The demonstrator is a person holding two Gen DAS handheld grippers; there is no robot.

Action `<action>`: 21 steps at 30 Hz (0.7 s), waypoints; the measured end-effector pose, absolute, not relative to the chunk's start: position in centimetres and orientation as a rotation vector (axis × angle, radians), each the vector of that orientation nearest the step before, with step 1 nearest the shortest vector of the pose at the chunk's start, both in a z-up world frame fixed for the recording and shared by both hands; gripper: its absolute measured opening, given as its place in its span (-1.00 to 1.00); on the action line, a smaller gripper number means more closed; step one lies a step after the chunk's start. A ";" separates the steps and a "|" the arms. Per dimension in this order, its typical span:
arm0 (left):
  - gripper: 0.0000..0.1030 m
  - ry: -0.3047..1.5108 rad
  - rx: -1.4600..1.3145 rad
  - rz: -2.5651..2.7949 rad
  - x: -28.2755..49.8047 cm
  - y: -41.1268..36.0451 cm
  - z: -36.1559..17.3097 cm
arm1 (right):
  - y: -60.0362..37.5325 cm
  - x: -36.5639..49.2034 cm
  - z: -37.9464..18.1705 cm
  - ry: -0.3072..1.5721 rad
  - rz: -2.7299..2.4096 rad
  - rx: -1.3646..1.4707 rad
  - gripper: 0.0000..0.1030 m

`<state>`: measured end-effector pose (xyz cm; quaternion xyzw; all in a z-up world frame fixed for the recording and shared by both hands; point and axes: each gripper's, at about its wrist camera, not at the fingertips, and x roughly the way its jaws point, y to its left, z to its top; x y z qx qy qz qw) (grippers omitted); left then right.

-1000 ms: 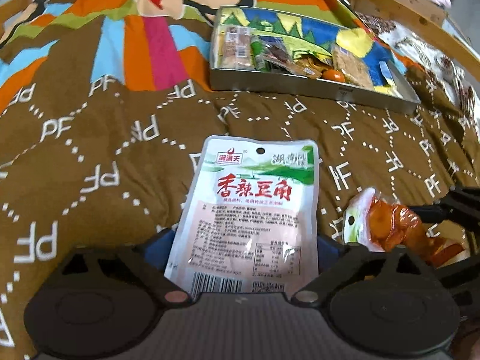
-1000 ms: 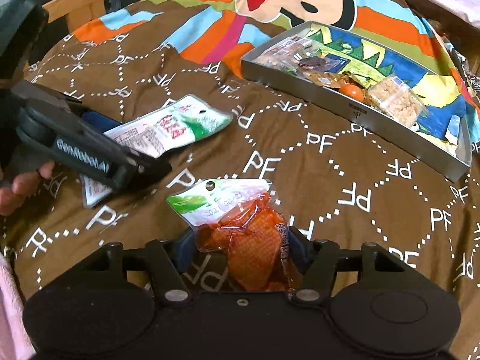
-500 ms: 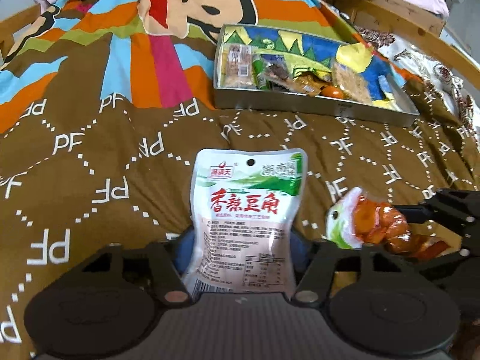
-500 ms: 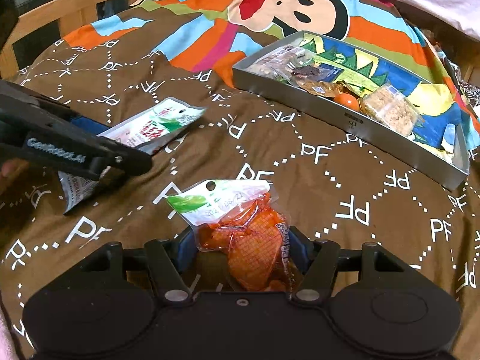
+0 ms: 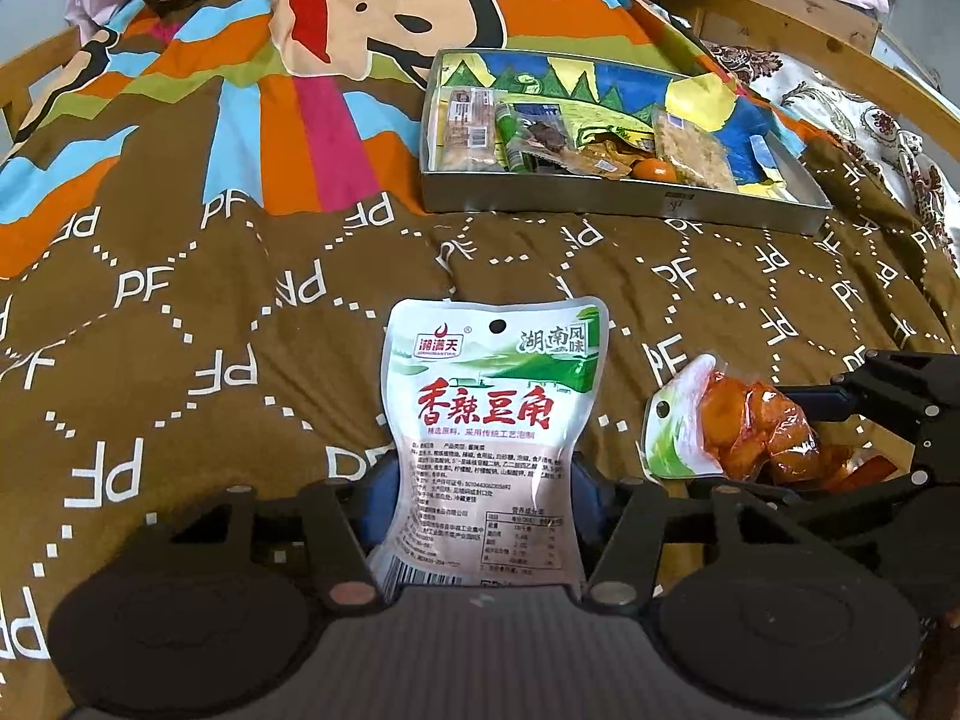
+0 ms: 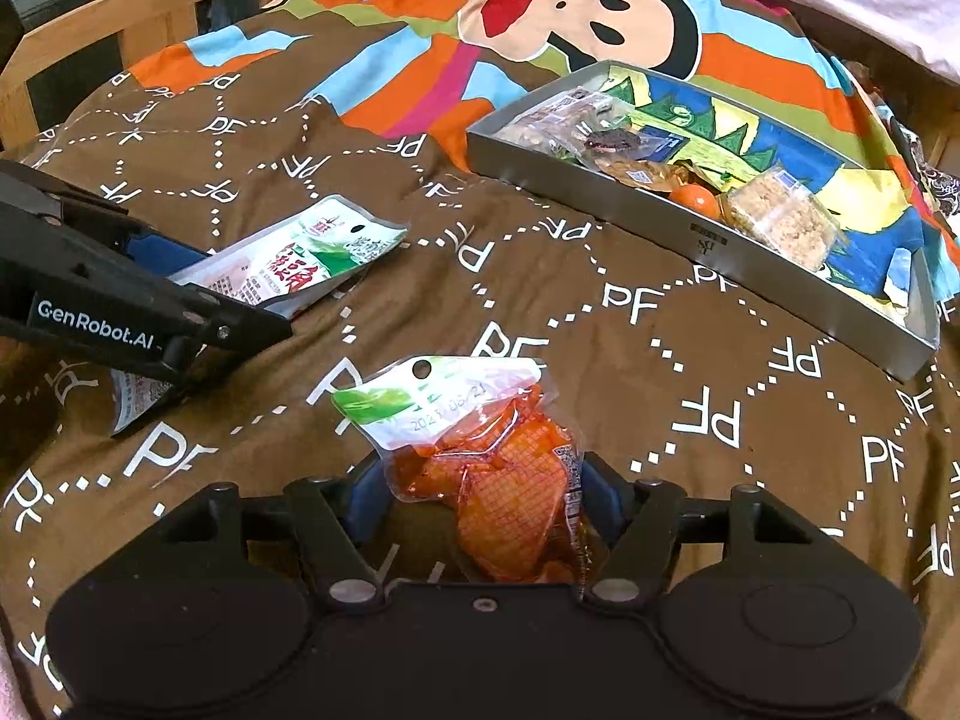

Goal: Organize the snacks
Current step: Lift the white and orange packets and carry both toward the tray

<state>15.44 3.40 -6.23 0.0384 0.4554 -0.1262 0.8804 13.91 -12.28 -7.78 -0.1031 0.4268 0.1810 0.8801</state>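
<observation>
- On the brown patterned bedspread (image 5: 180,276), the left gripper (image 5: 483,480) clamps the white-and-green snack pouch (image 5: 489,420); its jaws have just eased wider.
- Just beside it, the right gripper (image 6: 483,480) grips the orange snack packet (image 6: 498,474), jaws widening slightly.
- Farther back sits the metal tray (image 5: 600,204), with snacks inside.

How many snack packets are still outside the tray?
2. The white-green pouch sits between the left hand-held gripper's fingers; the orange snack pack between the right hand-held gripper's. None others visible on the blanket.
</observation>
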 end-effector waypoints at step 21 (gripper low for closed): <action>0.13 0.968 -0.071 -0.260 16.4 6.1 -5.7 | -12.7 13.9 -6.3 0.822 0.349 -0.154 0.17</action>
